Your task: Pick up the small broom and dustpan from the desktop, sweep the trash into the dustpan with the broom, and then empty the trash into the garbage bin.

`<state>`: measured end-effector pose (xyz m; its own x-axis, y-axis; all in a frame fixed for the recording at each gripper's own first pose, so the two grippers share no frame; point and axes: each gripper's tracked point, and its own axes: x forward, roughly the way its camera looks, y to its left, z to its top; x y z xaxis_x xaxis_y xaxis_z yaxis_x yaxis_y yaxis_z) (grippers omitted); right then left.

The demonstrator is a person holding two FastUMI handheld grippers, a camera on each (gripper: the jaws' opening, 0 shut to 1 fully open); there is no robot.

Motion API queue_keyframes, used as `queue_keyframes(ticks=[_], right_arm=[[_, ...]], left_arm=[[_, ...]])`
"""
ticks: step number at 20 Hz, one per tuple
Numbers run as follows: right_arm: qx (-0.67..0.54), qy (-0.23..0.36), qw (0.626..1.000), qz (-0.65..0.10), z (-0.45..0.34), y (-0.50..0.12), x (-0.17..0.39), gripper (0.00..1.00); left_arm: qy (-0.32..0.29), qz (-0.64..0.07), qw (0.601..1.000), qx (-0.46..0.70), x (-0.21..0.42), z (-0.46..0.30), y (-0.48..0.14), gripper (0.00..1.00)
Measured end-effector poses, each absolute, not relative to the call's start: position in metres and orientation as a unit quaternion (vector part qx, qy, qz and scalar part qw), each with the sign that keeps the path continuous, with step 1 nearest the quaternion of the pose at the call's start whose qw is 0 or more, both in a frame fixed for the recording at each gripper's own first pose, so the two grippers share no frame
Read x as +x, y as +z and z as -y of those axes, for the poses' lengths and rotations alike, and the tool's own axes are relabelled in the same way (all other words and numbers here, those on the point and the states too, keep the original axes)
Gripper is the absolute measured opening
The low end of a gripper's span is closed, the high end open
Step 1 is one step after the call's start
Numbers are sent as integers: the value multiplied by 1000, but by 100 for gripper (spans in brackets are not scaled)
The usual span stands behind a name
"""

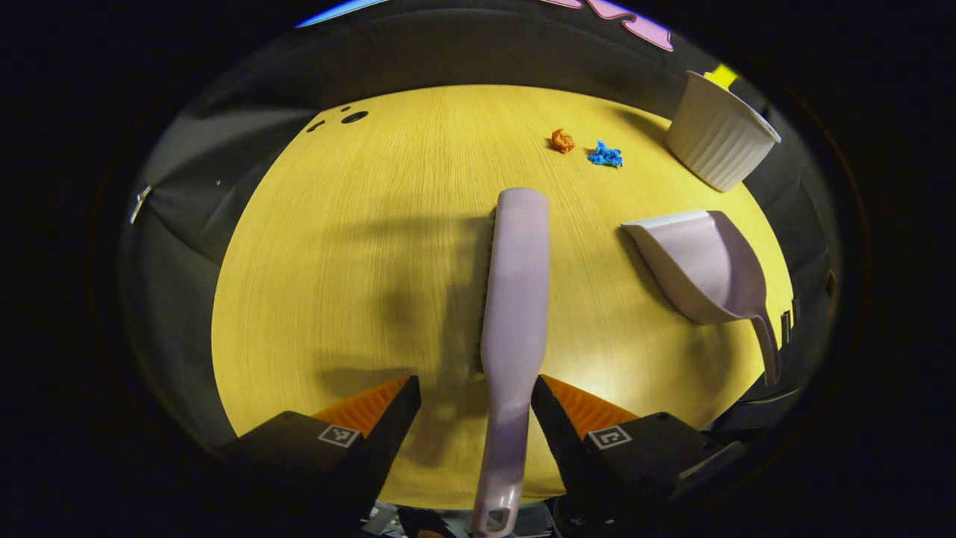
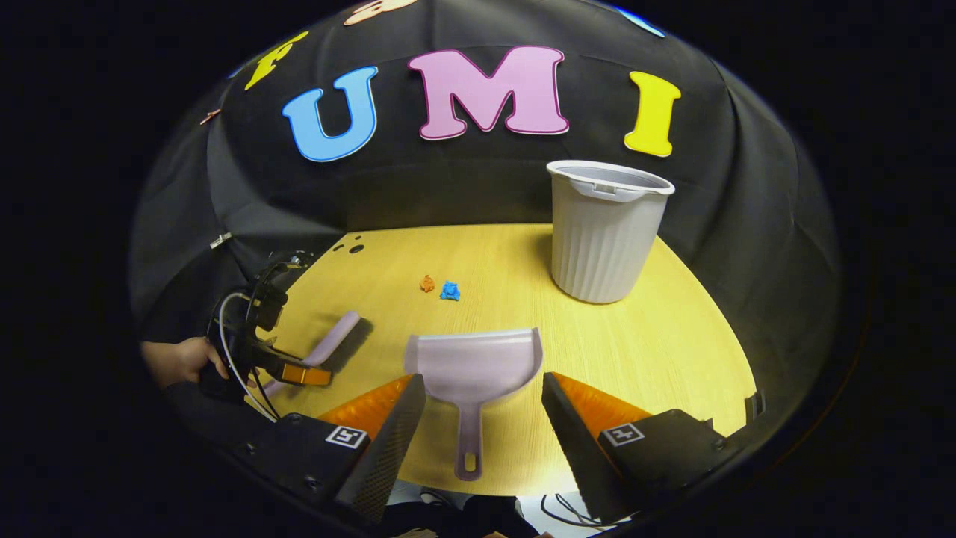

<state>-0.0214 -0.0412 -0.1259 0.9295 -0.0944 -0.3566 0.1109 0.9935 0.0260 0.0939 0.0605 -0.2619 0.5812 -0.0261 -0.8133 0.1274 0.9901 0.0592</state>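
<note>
Broom: the small lilac plastic broom (image 1: 515, 284) lies flat on the yellow wooden tabletop (image 1: 336, 261), handle toward the near edge, so a gripper can take it end-on.
Left gripper (image 1: 474, 407): jaws spread either side of the broom handle, one finger touching or nearly so, not yet clamped.
Dustpan: the lilac plastic dustpan (image 2: 472, 366) rests near the near edge, mouth facing the trash, handle pointing back.
Right gripper (image 2: 482, 407): jaws wide apart, straddling the dustpan handle, holding nothing.
Trash: an orange paper scrap (image 2: 427, 283) and a blue paper scrap (image 2: 449, 291) lie together mid-table.
Bin: the ribbed white plastic garbage bin (image 2: 605, 232) stands upright toward the far right edge, handy for emptying.
</note>
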Motion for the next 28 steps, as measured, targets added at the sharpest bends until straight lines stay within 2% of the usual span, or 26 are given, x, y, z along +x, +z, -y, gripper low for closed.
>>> queue_keyframes(ticks=[4,7,10,11,16,17,18,21,22,23,28], right_arm=[[34,-55,979,-195,41,-136,-23,98],[47,-51,974,-217,38,-149,-23,98],[63,-33,962,-262,27,-172,-19,99],[64,-29,961,-269,25,-174,-18,99],[75,-19,949,-306,18,-195,-4,99],[78,-21,946,-315,18,-201,0,99],[77,-26,943,-322,20,-206,3,100],[70,-35,937,-339,26,-221,10,99],[65,-37,935,-346,27,-227,11,99],[56,-37,933,-354,30,-237,15,99],[51,-48,913,-401,31,-282,27,100]], left_arm=[[-41,-462,885,47,95,-53,-271,92],[-46,-436,898,49,102,-49,-272,82],[-47,-413,908,53,103,-42,-272,37],[-45,-407,911,53,103,-42,-271,31],[-42,-365,928,60,92,-50,-253,27],[-43,-359,931,54,86,-50,-247,30],[-44,-355,933,46,81,-50,-242,27],[-42,-340,939,29,66,-53,-226,27],[-39,-336,941,29,60,-56,-222,23],[-36,-333,942,26,55,-56,-217,27],[-17,-325,945,25,28,-62,-203,27]])
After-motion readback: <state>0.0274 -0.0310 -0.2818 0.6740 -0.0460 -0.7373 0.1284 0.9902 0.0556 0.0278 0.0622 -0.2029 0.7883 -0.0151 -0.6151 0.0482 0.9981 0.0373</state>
